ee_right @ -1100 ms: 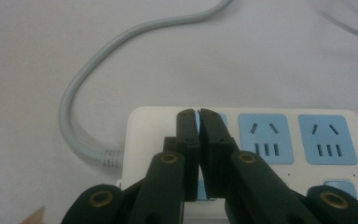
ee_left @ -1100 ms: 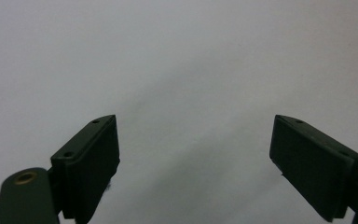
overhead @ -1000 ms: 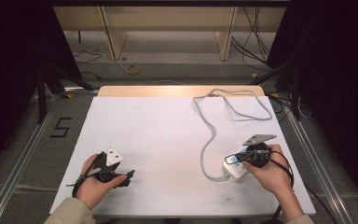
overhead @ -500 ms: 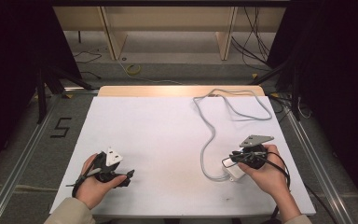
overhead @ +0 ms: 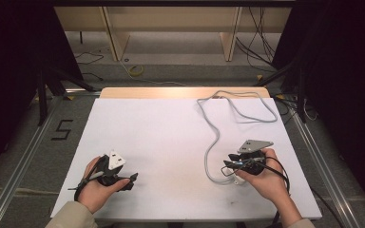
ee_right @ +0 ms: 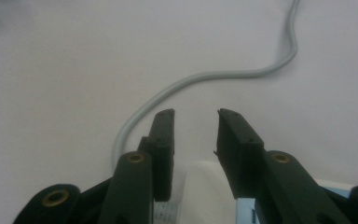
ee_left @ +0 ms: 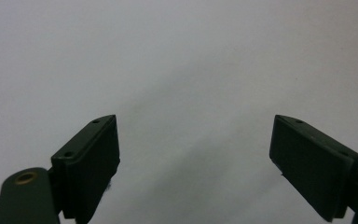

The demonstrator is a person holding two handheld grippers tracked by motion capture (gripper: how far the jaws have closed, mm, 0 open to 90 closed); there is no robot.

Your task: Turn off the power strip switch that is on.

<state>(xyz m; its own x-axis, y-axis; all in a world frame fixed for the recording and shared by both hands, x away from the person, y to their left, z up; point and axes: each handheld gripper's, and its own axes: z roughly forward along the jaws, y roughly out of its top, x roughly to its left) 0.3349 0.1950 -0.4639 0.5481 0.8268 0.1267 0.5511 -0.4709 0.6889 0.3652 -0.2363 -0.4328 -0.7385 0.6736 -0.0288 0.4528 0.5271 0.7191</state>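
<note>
One marking can be read: a large black numeral "5" (overhead: 62,129), laid out in straight strips like tape, stands on the grey floor (overhead: 24,156) just left of the white-covered desk (overhead: 161,142), beside the metal rail.

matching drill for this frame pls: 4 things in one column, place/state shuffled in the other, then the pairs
Things:
1. left tool
2. right tool
3. cable
4. white block

Place or state:
A. loops across the table's right half
B. between jaws that have just been opening, pads not pressing it
C. jaws wide apart, nothing between them
D. over the cable's near end

Pairs: 1-C, 2-D, 3-A, 4-B
</note>
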